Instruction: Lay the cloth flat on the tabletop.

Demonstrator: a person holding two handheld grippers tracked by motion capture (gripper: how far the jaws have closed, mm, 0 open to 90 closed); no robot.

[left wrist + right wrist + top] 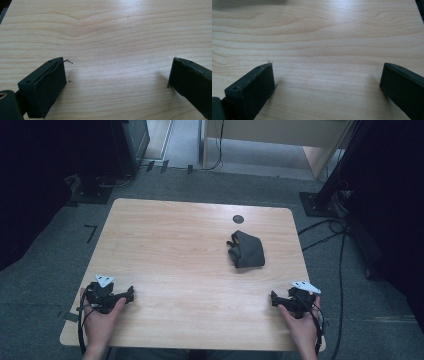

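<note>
Light wood table [190, 265] with rounded corners, seen from the high view. One dark cloth bundle [246, 249] sits on it, at about 2 o'clock from table centre, toward the far right. It is crumpled and folded, roughly wedge-shaped. Long axis runs roughly 11-to-5 o'clock, with the bunched, wrinkled end at the left and the smoother flat part toward 5 o'clock. Exact garment type cannot be told. A small dark round disc [238, 219] lies on the tabletop just beyond the cloth at 12 o'clock, apart from it.

Left gripper [131, 294] rests at the near-left edge, about 8 o'clock, held by the left hand [102, 317], tips pointing toward 3 o'clock. Left gripper view: its jaws stand wide apart over bare wood, nothing between them.

Right gripper [273, 298] sits at the near-right edge, about 4 o'clock, held by the right hand [300, 322], tips pointing toward 9 o'clock. Right gripper view: jaws likewise spread wide, bare wood between.

Both grippers are well apart from the cloth.
</note>
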